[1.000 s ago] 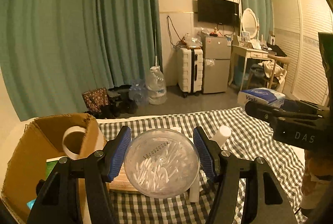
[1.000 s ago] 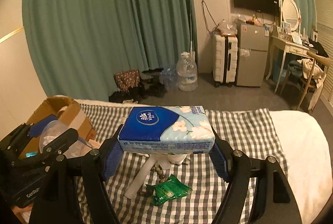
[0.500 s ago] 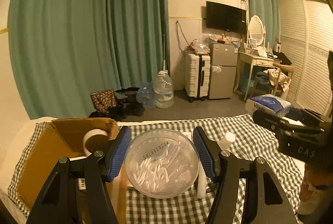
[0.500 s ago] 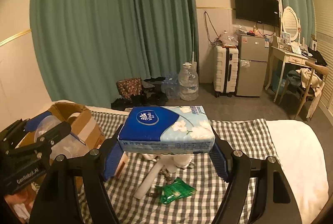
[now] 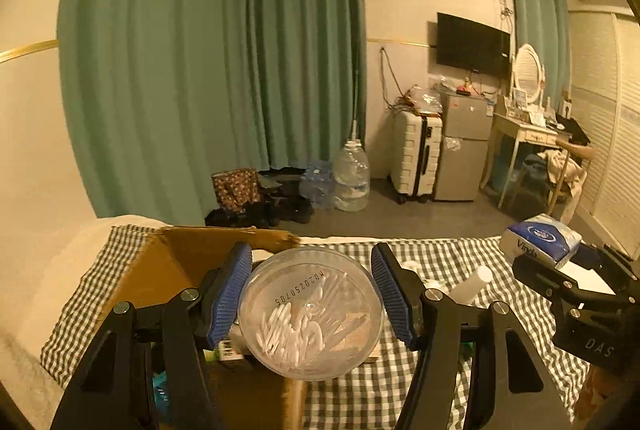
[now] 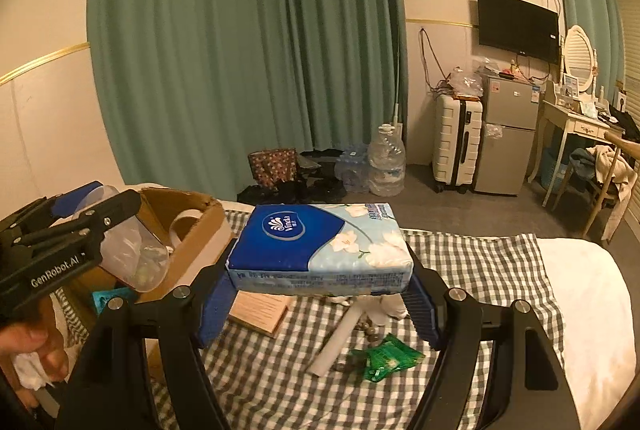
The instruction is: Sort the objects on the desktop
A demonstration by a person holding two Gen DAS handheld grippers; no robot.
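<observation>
You hold one swab tub [image 5: 312, 314] and one tissue pack [image 6: 320, 250]. You have one box [image 6: 188, 226], one white tube [image 6: 340, 338] and one green packet [image 6: 384, 356] below.

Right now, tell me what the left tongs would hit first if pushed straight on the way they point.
Likely the cardboard box: the left tongs, shut on the round cotton-swab container, point down over its open top. Depth is unclear, so the box's far wall or its contents might come first.

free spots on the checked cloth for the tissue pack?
Bare checked cloth right of the tissue pack, up to the white bedding. Crowded in the middle: white tube, green packet, wooden block. Cardboard box fills the left.
</observation>
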